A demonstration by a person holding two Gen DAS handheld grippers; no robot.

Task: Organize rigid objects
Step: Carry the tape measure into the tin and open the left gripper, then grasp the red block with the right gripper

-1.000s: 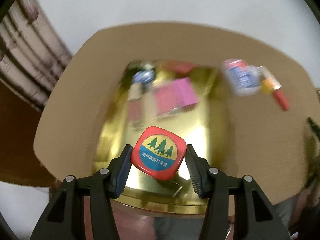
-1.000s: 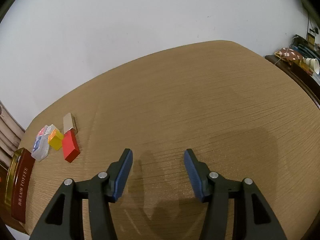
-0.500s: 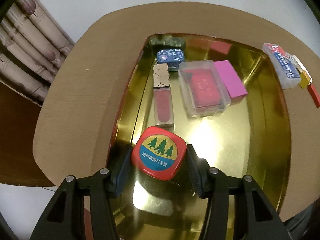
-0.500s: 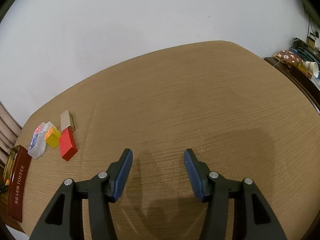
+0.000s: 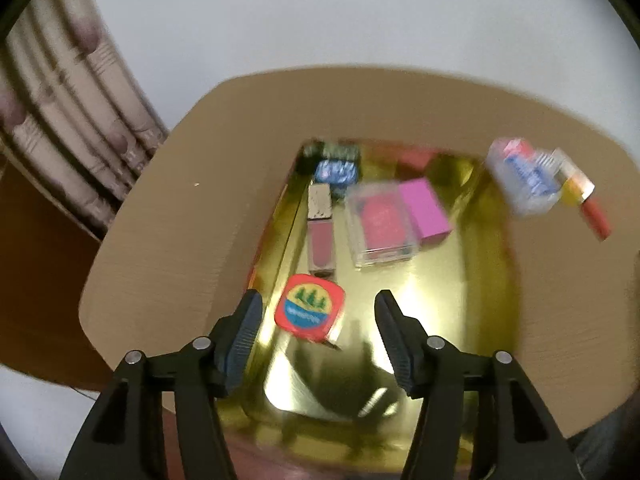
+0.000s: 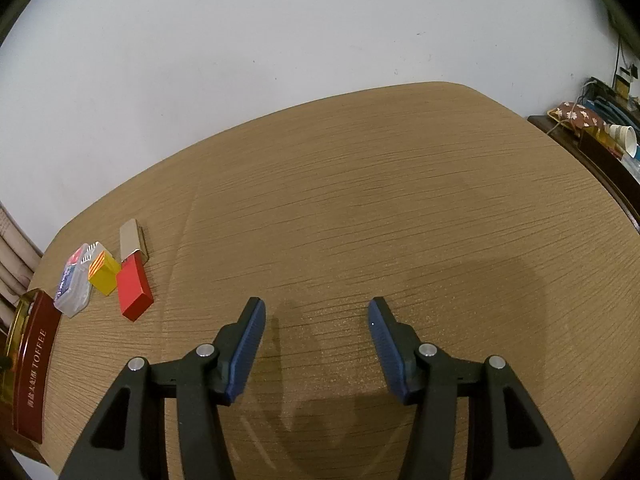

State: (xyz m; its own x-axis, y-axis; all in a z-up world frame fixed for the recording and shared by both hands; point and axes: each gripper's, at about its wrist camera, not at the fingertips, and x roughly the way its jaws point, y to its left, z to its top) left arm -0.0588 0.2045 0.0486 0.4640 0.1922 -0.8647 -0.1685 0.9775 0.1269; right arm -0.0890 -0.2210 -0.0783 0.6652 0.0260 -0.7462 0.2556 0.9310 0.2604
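Note:
My left gripper (image 5: pixel 318 320) is open above the near end of a gold tin (image 5: pixel 472 312). A red square tin with a pine-tree label (image 5: pixel 309 312) lies in the gold tin between and beyond the fingers, free of them. Also in the tin: a lip-gloss tube (image 5: pixel 320 232), a clear box with a red card (image 5: pixel 382 224), a pink box (image 5: pixel 426 210) and a blue tin (image 5: pixel 336 172). My right gripper (image 6: pixel 316 332) is open and empty above bare table. A red box (image 6: pixel 135 294), a yellow box (image 6: pixel 103 273), a clear case (image 6: pixel 73 286) and a tan box (image 6: pixel 130 238) lie at far left.
The tin's dark red side reading TOFFEE (image 6: pixel 30 376) shows at the right wrist view's left edge. The clear case (image 5: pixel 524 182) and red box (image 5: pixel 596 216) lie on the table right of the tin. A cluttered side table (image 6: pixel 600 132) stands at far right.
My left gripper has opened and let go of the red square tin, which now lies in the gold tin; the gripper has drawn back and up. The right gripper has barely moved.

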